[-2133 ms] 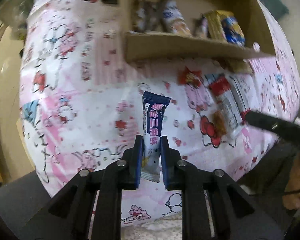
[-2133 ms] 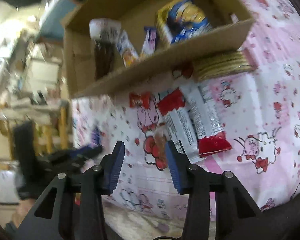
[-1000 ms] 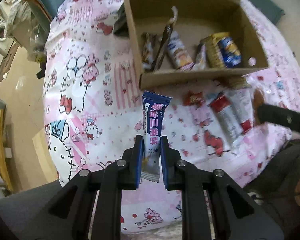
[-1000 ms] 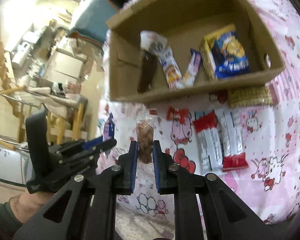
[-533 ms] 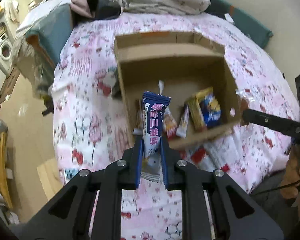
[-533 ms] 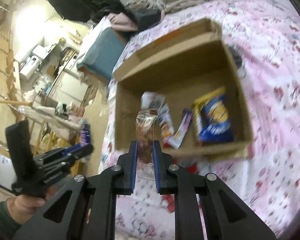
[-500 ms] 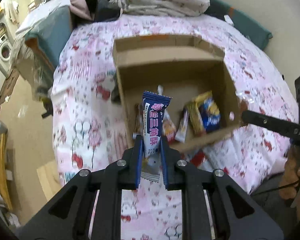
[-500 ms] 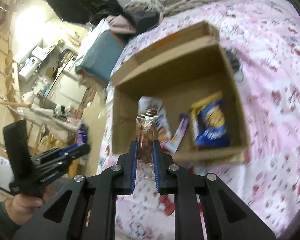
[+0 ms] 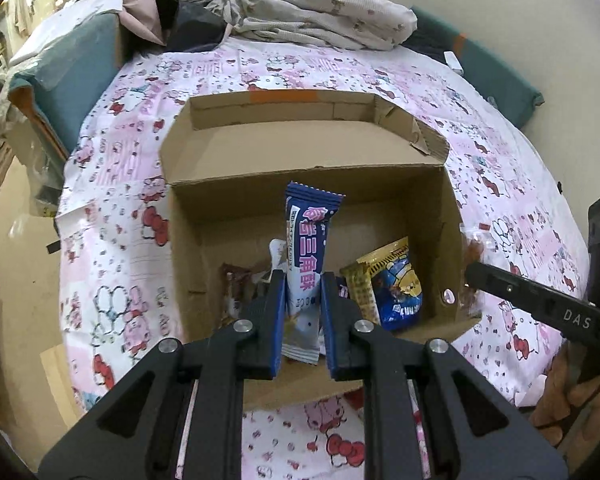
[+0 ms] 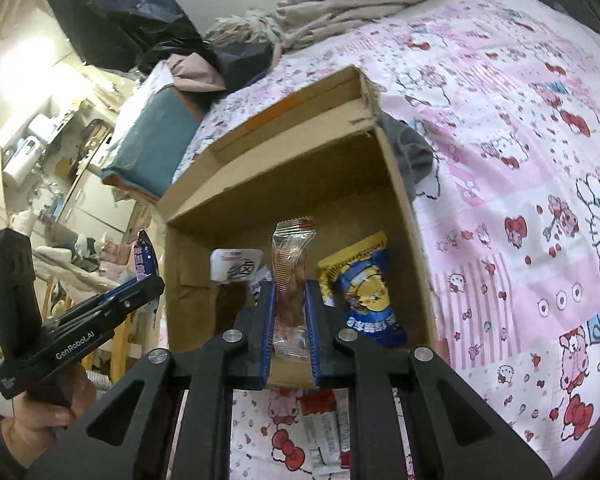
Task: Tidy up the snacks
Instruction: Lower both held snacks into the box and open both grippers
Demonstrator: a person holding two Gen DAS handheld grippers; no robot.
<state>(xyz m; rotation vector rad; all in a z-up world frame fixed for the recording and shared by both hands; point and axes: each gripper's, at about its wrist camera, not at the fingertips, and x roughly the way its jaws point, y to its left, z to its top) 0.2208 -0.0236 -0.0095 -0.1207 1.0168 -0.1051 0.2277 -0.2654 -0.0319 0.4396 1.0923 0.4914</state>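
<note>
Cardboard box (image 9: 450,216) holding yellow-blue snack bag (image 9: 396,284), white packet (image 10: 236,265)

Matt brown corrugated cardboard box (image 9: 448,216), edges rough and torn at one corner. Glossy blue plastic-film snack wrapper (image 9: 306,252) catches the light; clear crinkly film packet (image 10: 291,268) shines too. Black matt plastic gripper fingers (image 9: 260,320), bright metal screws. Soft pink printed cotton bedsheet (image 10: 520,160) underneath.

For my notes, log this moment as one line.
left gripper: blue snack bar | right gripper: clear snack packet | both over cardboard box
</note>
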